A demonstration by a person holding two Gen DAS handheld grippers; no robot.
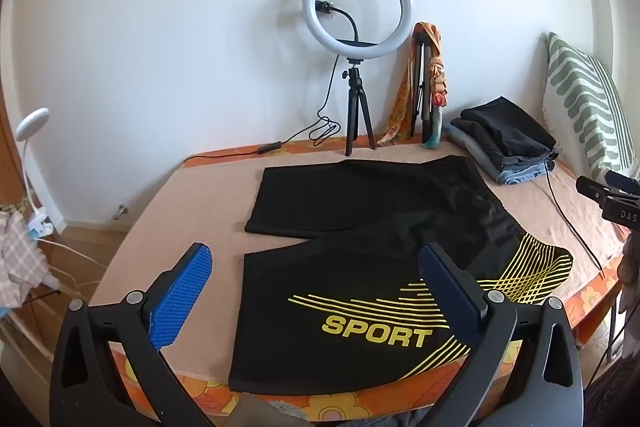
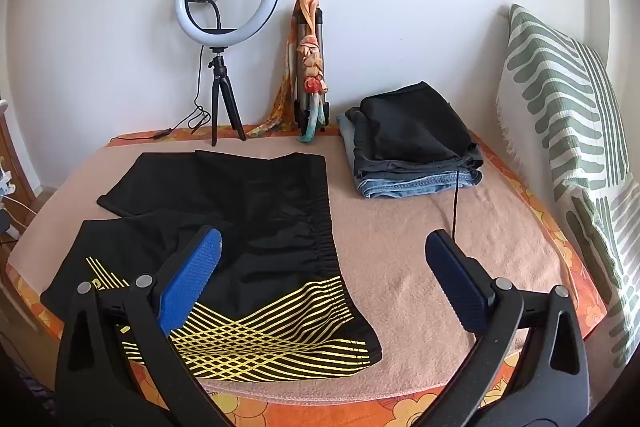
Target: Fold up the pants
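Black sport shorts [image 1: 352,227] with yellow stripes and the word SPORT lie spread flat on the peach blanket, legs to the left, waistband to the right. They also show in the right wrist view [image 2: 248,227]. My left gripper [image 1: 316,267] is open and empty, held above the near leg. My right gripper [image 2: 324,251] is open and empty, held above the waistband's near corner. Neither touches the cloth.
A stack of folded clothes [image 2: 412,143] lies at the back right. A ring light on a tripod [image 2: 226,27] and a folded tripod with a scarf [image 2: 310,67] stand by the wall. A striped pillow [image 2: 568,131] leans right. A black cable [image 2: 456,203] crosses the blanket [image 2: 420,267].
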